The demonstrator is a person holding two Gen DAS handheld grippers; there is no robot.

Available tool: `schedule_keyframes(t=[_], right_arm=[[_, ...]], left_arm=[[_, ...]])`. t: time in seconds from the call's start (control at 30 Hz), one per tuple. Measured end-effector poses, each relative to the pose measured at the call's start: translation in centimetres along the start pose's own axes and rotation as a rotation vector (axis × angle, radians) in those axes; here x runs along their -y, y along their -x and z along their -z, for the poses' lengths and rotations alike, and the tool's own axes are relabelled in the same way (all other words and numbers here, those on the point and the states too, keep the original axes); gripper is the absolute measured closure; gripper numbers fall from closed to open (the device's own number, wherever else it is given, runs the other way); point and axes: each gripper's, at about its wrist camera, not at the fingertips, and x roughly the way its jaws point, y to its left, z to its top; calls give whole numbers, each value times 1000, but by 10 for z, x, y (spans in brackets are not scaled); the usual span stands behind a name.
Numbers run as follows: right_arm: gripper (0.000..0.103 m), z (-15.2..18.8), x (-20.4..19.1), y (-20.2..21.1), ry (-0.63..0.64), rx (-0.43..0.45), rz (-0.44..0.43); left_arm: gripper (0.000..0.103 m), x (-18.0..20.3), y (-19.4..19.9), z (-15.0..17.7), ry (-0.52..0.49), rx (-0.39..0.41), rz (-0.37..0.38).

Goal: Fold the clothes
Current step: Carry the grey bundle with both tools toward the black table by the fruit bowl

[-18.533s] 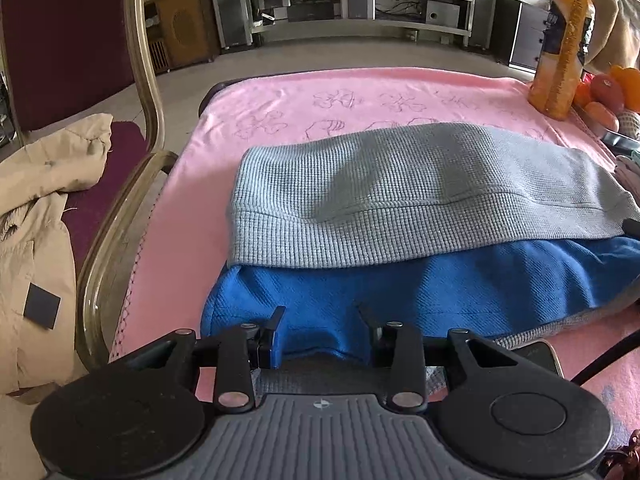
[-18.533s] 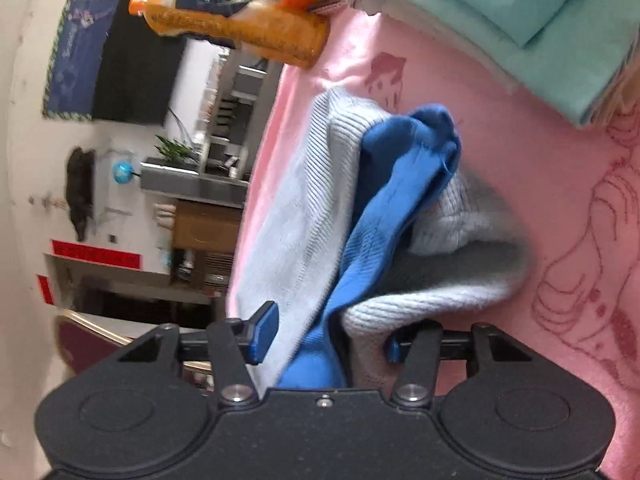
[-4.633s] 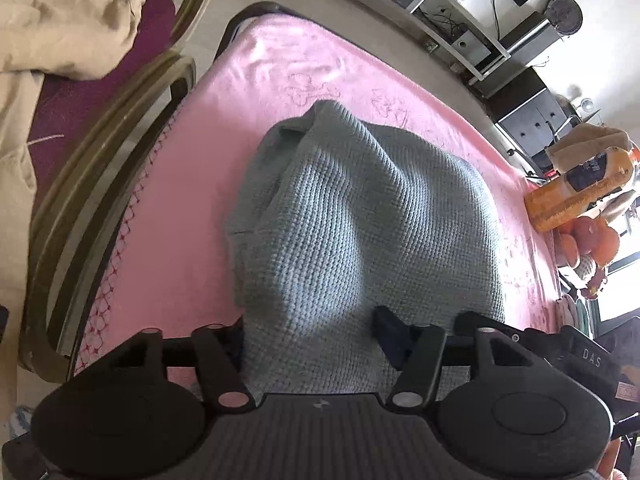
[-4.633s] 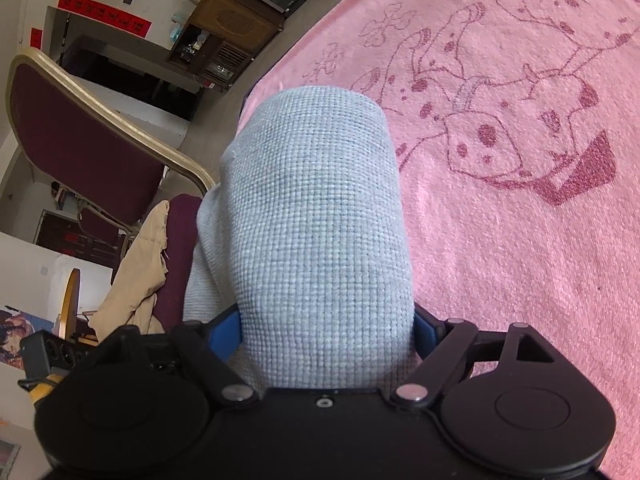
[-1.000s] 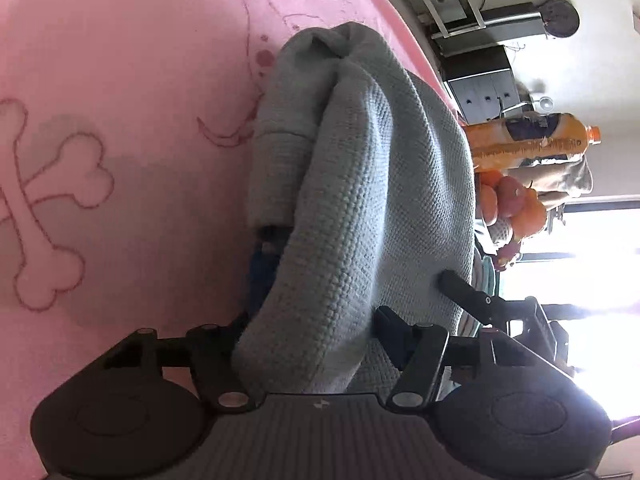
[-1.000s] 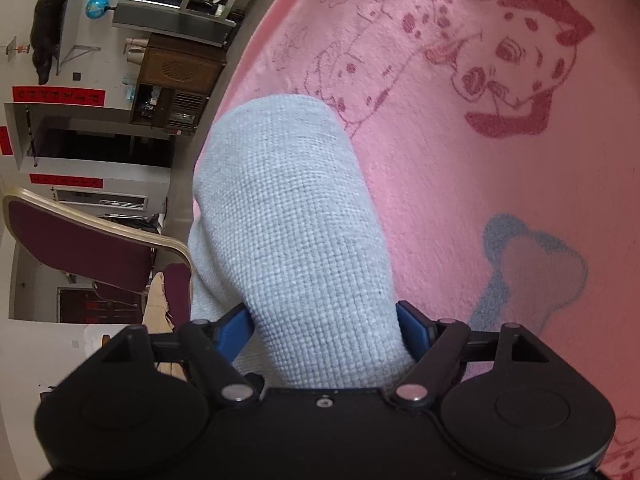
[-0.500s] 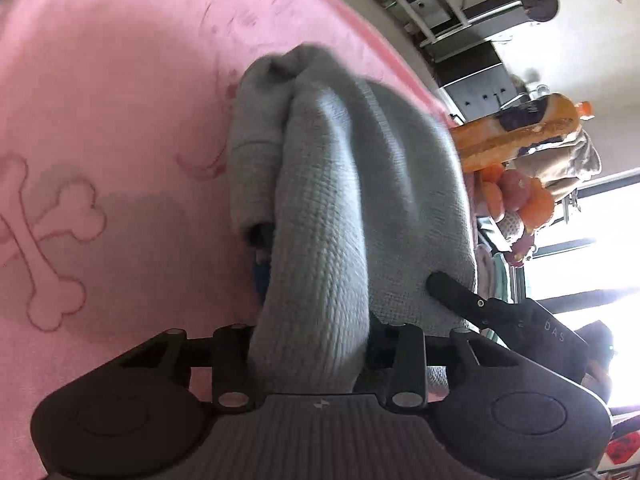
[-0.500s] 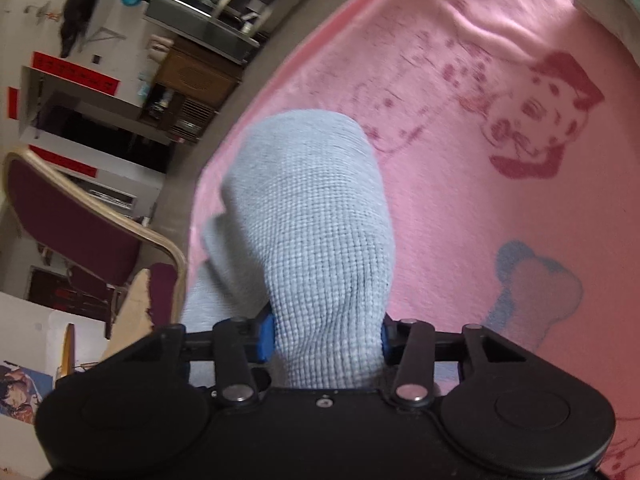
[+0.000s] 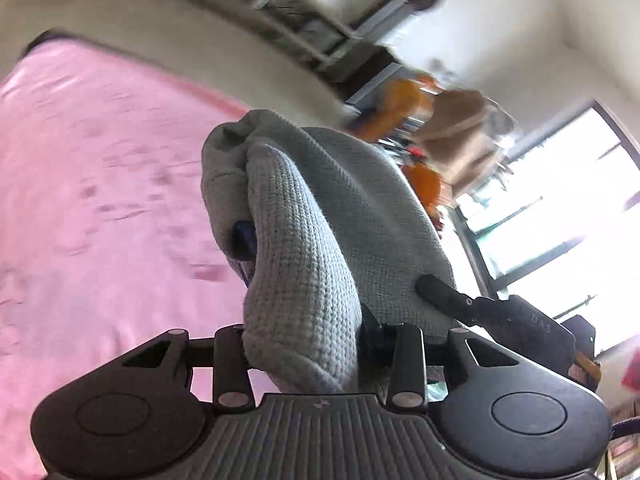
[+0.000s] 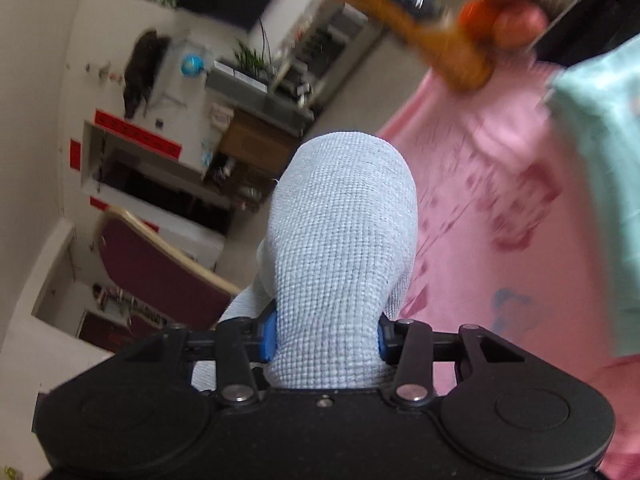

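Note:
A folded grey knit sweater (image 9: 320, 232) with a dark blue layer peeking from inside hangs lifted above the pink blanket (image 9: 88, 184). My left gripper (image 9: 304, 332) is shut on one end of the bundle. In the right wrist view the same grey sweater (image 10: 340, 248) bulges up between the blue-padded fingers, and my right gripper (image 10: 326, 336) is shut on it. The right gripper's black body (image 9: 500, 312) shows past the sweater in the left wrist view. Both fingertips are hidden by the knit.
An orange juice bottle (image 10: 416, 20) and fruit (image 10: 516, 24) lie at the blanket's far side. A stack of folded mint-green cloth (image 10: 600, 152) is on the right. A maroon chair (image 10: 160, 268) stands past the table's edge, with shelves behind.
Both grippers have raised the sweater bundle off the blanket and swung toward the bottle and mint-green stack; both views are motion-blurred. A second ago both jaws stood wider around the sweater; they have since closed.

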Motion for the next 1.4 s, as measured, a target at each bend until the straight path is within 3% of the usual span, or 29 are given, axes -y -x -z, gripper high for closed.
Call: schedule_keyframes(t=[0.17,0.33,0.43,0.5,0.67,0.7,0.73,0.83,0.97,1.1,1.23,1.27,1.37,1.4], right_arm=[[61,-12,8,83,14,120,21],[61,-35,40,146,55,241,78],[61,-52,68,158,71,263,69],[61,-63,86,166,82,278,63],[60,-65,165,124,-3,224,195],[59,-65,180,115,-20,213,222],[57,-63,194,105,-39,208,275],[52,-54,208,107,-66,252,218],[43,-57,179,126,8,261,275],[28,-60,149,145,86,270,335],[26,-65,110,170,200,304,404],[30,-69,103,170,221,315,420],[84,-80,93,159,267,315,508],[87,-88,95,149,253,293,534]], left_arm=[[67,79,-44,16,-127,-21,78],[67,133,-93,33,-223,-31,119],[67,150,-121,44,-258,-15,122],[67,147,-153,51,-262,-42,86],[63,123,-241,71,-278,-164,-53],[52,115,-256,76,-278,-192,-85],[50,109,-261,79,-269,-195,-92],[47,108,-249,77,-282,-200,-75],[50,103,-214,69,-278,-201,-56],[49,104,-173,55,-265,-146,-39],[51,127,-158,43,-339,-71,-70],[53,134,-164,41,-366,-64,-82],[75,149,-199,43,-449,-81,-118],[77,152,-213,46,-475,-101,-126]])
